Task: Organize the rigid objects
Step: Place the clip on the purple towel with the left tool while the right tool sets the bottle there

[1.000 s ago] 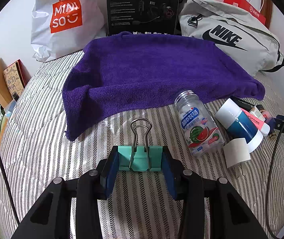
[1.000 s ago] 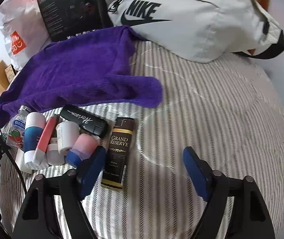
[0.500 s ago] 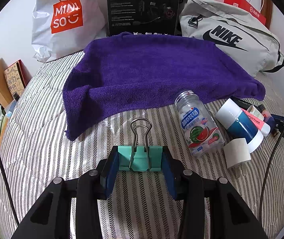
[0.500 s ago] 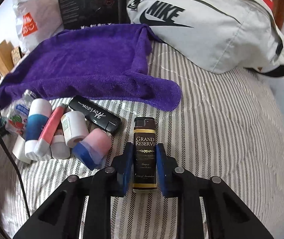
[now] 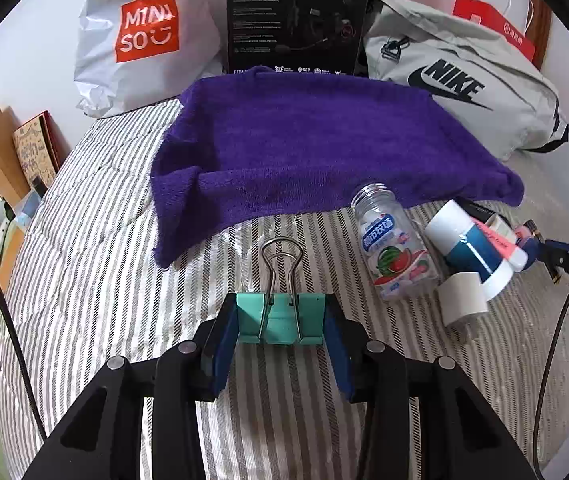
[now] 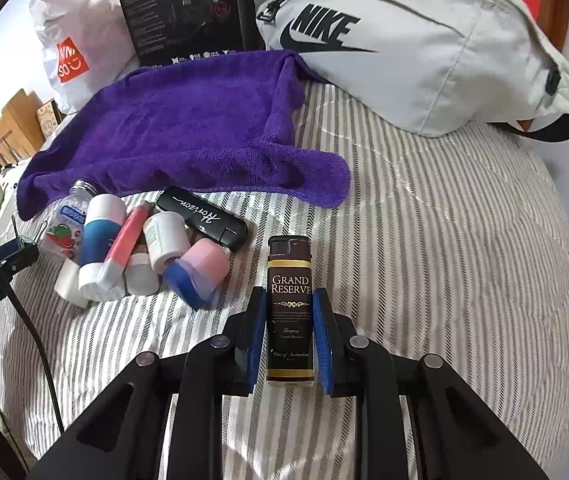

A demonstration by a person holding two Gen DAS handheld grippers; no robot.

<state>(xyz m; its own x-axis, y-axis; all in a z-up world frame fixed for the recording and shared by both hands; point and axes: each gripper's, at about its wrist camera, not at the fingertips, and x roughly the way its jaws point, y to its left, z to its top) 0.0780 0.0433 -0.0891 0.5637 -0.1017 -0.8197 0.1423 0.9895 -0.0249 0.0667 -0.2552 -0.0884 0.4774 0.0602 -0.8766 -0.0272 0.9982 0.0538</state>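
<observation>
We find the right gripper [image 6: 289, 334] closed around the Grand Reserve lighter [image 6: 289, 312], blue pads pressed to both long sides; a second ago these jaws stood spread with the lighter lying between and ahead of them on the striped bedspread [image 6: 464, 280]. We judge the grasp complete and the lighter ready to be carried. Whether it has cleared the bedspread we cannot tell.

The left gripper [image 5: 281, 320] is unchanged: its jaws pinch the teal binder clip [image 5: 280, 318] by the ends, wire handles pointing forward, low over the bedspread.

Just left of the lighter lies the cluster: pink-and-blue cap [image 6: 200, 270], white bottle [image 6: 164, 240], pink tube [image 6: 126, 242], blue-and-white bottle [image 6: 98, 248], clear candy jar [image 6: 66, 224] and black Horizon case [image 6: 202, 216], touching one another.

Beyond, the purple towel [image 6: 188, 140] covers the bedspread's far middle. The Nike bag [image 6: 404, 60] sits at its far right edge.
</observation>
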